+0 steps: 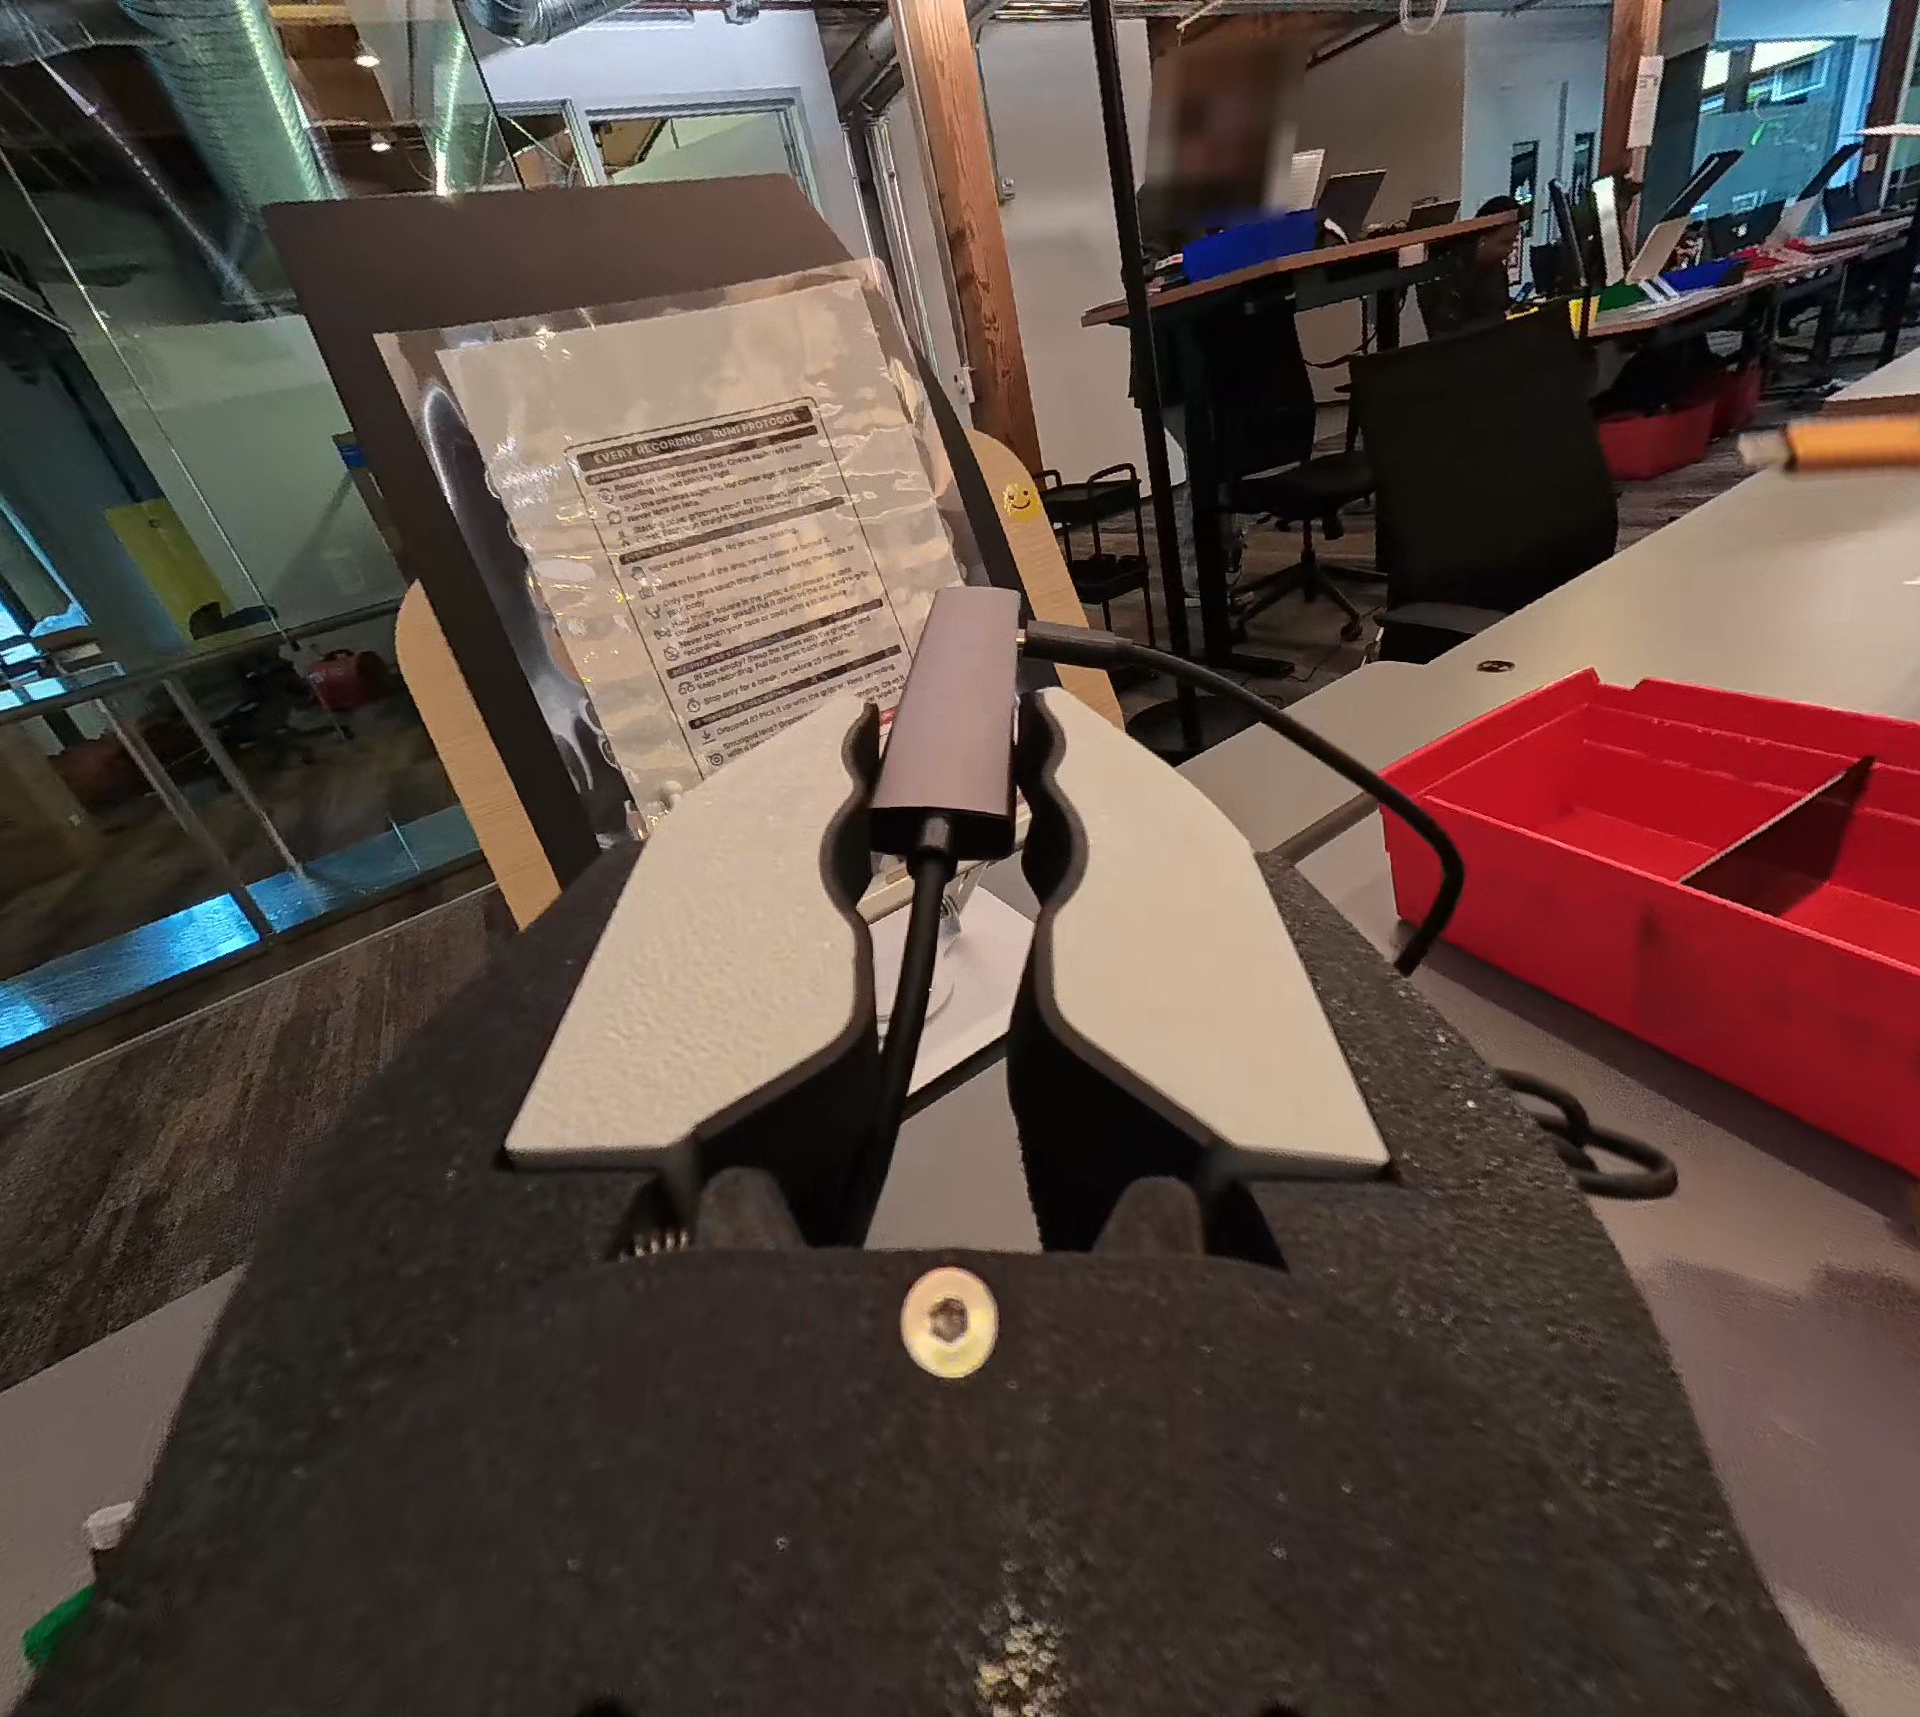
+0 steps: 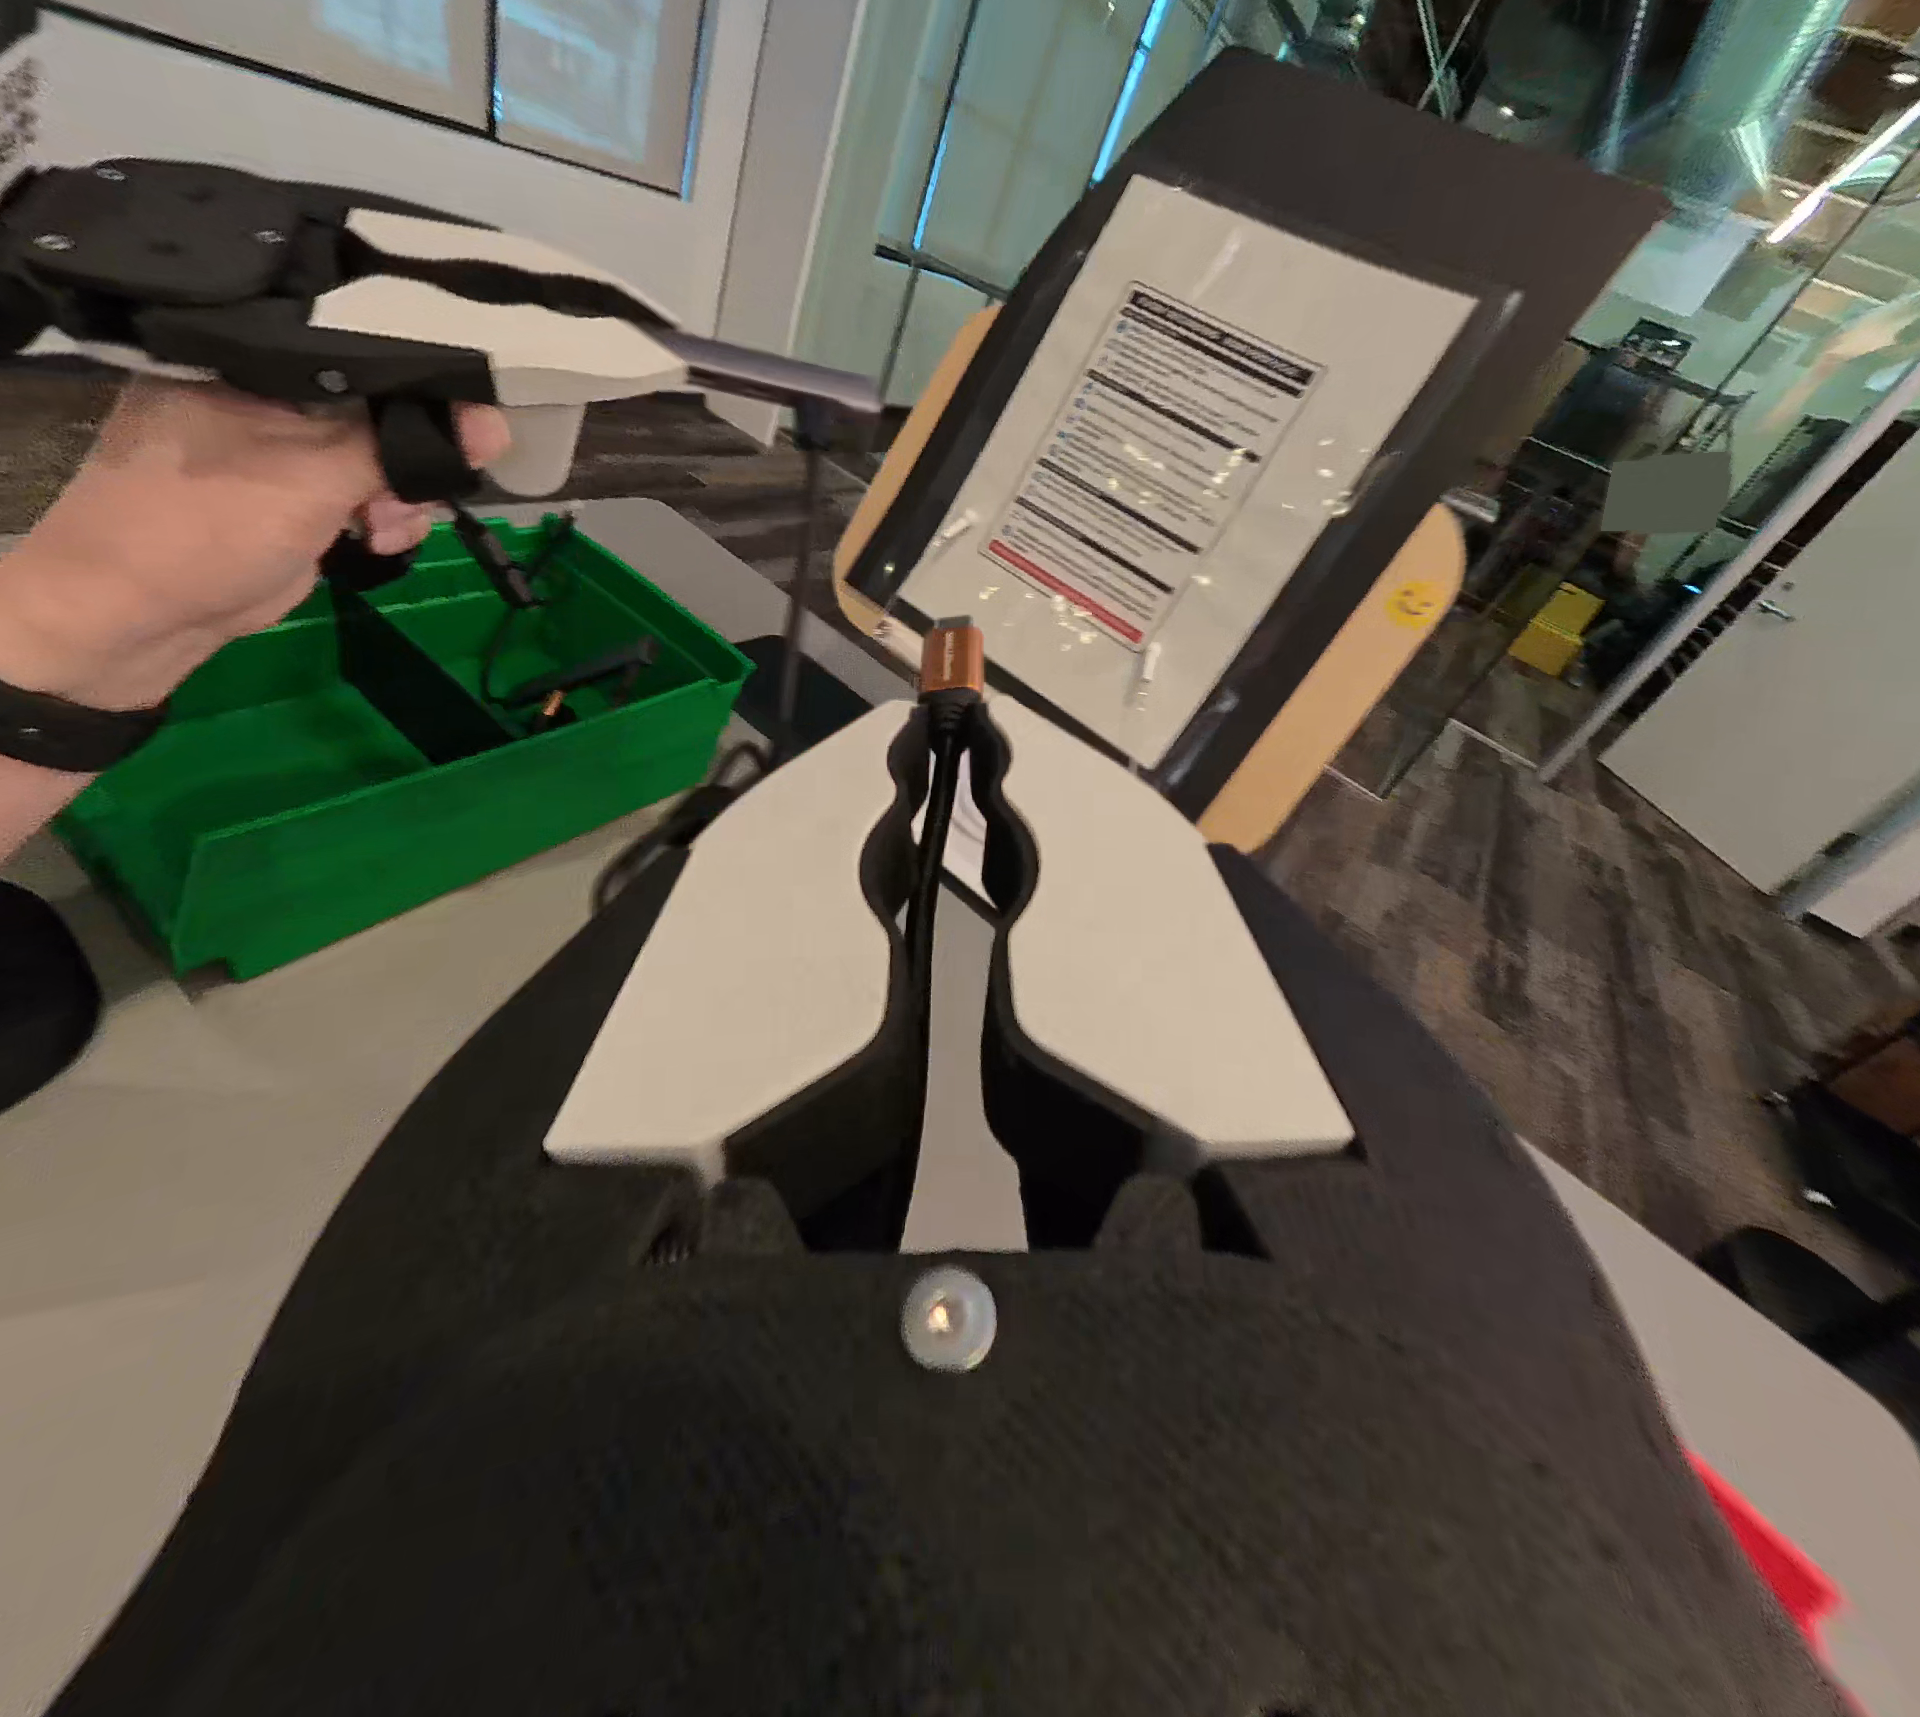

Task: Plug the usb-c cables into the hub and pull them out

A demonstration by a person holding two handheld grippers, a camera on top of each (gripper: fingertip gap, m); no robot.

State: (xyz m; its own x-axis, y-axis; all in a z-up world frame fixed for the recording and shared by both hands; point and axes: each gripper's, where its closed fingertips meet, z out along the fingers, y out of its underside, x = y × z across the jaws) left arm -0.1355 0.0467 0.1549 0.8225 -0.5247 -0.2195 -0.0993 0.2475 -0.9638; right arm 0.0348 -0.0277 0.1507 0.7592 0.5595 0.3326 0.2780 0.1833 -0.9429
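Observation:
My left gripper [image 1: 943, 732] is shut on a slim grey hub [image 1: 951, 711] and holds it up in the air, pointing away. A black usb-c cable [image 1: 1247, 711] is plugged into the hub's right side near its far end and droops to the right. The hub's own black lead [image 1: 904, 961] hangs back between the fingers. My right gripper [image 2: 951, 717] is shut on a black cable with an orange usb-c plug [image 2: 951, 657] that sticks out past the fingertips. That orange plug [image 1: 1829, 443] also shows at the right edge of the left wrist view, apart from the hub. The left gripper [image 2: 665, 358] with the hub [image 2: 790, 381] shows in the right wrist view.
A red divided bin [image 1: 1683, 846] sits on the grey table [image 1: 1662, 587] at the right. A green divided bin [image 2: 416, 732] with several cables stands at the left. A black stand with a laminated sheet [image 1: 717, 545] is ahead. A hand [image 2: 177, 524] holds the left gripper. Spacing between my two grippers at the tips: around 20 centimetres.

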